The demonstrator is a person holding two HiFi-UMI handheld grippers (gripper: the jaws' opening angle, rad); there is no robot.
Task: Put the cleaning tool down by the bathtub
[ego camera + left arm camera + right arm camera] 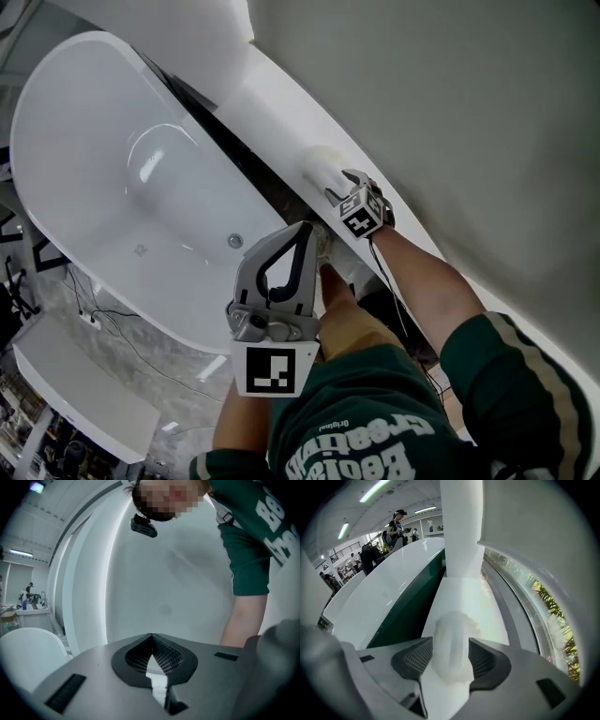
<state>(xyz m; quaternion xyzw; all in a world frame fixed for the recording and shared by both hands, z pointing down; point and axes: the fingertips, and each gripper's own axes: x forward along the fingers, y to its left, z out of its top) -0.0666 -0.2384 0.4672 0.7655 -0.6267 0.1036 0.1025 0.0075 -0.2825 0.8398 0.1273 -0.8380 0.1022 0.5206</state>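
The cleaning tool (pixel 322 169), a white fuzzy pad, lies on the white ledge (pixel 272 103) that runs along the bathtub (pixel 94 159). My right gripper (pixel 341 187) reaches over it. In the right gripper view the cleaning tool (pixel 450 634) sits between the dark pads (pixel 415 658) of the right gripper (pixel 450 657), whose jaws stand wide and do not squeeze it. My left gripper (pixel 305 230) is held back near my body, shut and empty. In the left gripper view the left gripper (pixel 151 641) faces a plain pale wall, its pads meeting at the tips.
A dark gap (pixel 225 141) separates the tub from the ledge. The tub's drain (pixel 234 241) shows in its basin. A white upright post (pixel 461 527) rises from the ledge just beyond the tool. A grey wall (pixel 450 94) closes the right side. Cables (pixel 103 319) trail over the floor at the left.
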